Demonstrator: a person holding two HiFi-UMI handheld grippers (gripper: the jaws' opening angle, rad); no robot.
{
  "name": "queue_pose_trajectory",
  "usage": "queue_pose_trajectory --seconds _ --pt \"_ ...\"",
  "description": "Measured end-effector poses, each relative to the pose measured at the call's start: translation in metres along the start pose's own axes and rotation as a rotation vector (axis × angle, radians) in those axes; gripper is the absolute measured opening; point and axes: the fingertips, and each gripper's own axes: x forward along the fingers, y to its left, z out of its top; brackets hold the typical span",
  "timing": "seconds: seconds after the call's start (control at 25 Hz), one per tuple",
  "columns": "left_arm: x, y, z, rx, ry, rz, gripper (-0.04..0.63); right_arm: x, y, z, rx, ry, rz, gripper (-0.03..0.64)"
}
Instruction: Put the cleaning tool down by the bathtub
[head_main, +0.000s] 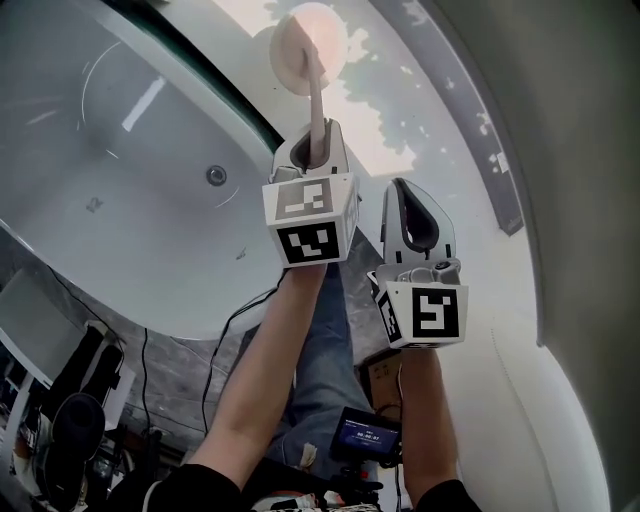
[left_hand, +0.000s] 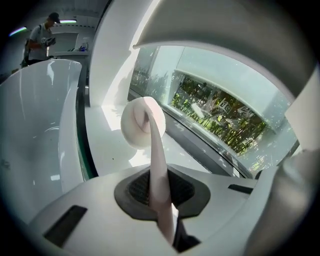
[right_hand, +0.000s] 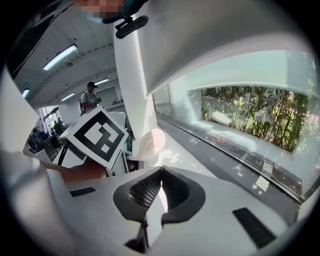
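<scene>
The cleaning tool is a pale pink brush with a round head on a slim handle. My left gripper is shut on that handle, and the head hangs out ahead over the white ledge beside the bathtub. In the left gripper view the handle runs up from between the dark pads to the round head, with the tub's rim at the left. My right gripper is just right of the left one, shut with nothing in it. Its own view shows its jaws closed together and the tool's head beyond them.
A green-edged gap separates the tub from the ledge. A curved white wall rises on the right, and a window with greenery runs along the ledge. Cables and dark gear lie at lower left. A person stands far off.
</scene>
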Motion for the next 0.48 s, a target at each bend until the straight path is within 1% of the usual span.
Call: queue_pose_trajectory --seconds 0.2,0.36,0.48 --pt "0.013 0.007 -0.002 -0.028 0.01 0.017 0.035 0.008 0.0 -0.007 0.003 0.014 0.013 0.026" --pt "0.025 0.001 -0.011 -0.022 0.037 0.004 0.035 0.013 -0.003 -0.011 0.008 0.018 0.024 0.026" --pt "0.033 0.001 -0.017 -0.041 0.054 0.005 0.035 0.016 -0.003 -0.013 0.01 0.02 0.028 0.026"
